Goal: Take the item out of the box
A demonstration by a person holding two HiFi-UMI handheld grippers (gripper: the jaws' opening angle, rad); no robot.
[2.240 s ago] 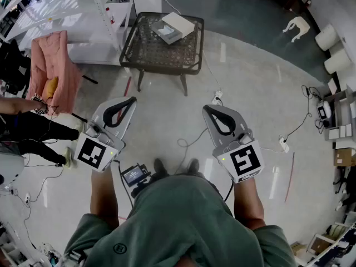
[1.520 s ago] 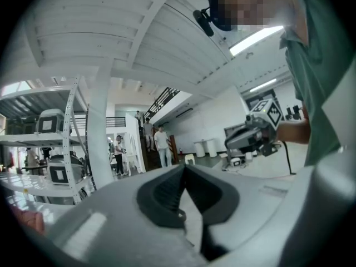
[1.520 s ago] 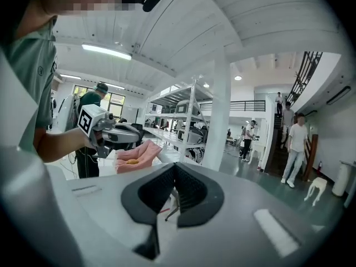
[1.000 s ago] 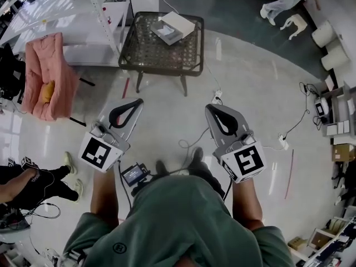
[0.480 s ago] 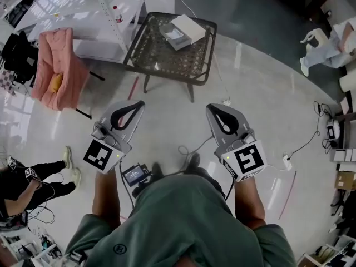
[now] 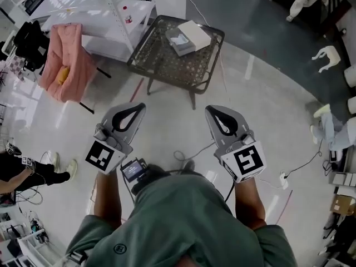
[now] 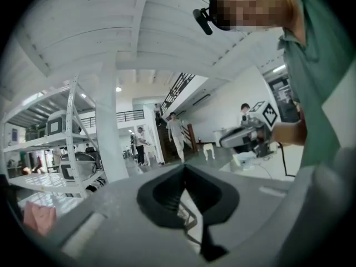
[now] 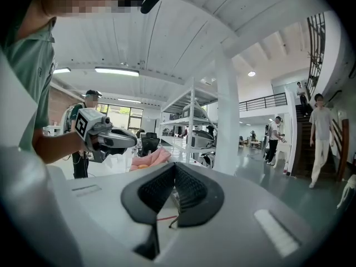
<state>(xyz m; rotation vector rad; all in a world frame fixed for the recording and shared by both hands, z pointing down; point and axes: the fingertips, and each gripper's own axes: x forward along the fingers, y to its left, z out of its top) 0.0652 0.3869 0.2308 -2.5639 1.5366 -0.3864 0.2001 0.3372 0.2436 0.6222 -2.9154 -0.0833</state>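
A white box (image 6: 188, 36) lies with its lid folded back on a dark wire-mesh table (image 6: 167, 60), far ahead of me. A pale item sits inside it; I cannot make out what it is. My left gripper (image 6: 140, 107) and right gripper (image 6: 209, 110) hover side by side at waist height over the floor, well short of the table. Both have their jaws together with nothing between them. The left gripper view shows its own closed jaws (image 7: 184, 167) and the right gripper (image 7: 249, 136) beside it. The right gripper view shows its closed jaws (image 8: 174, 165) and the left gripper (image 8: 105, 136).
A pink cloth (image 6: 68, 60) hangs over a stand left of the table. White shelving (image 6: 119, 7) and a white column (image 8: 228, 115) stand behind it. Cables (image 6: 192, 152) trail over the glossy floor. People stand at the left edge (image 6: 25, 171) and on the stairs (image 8: 320, 132).
The table and box have slid right and a little nearer in the head view as I move forward. Both grippers keep their places in front of me, shut.
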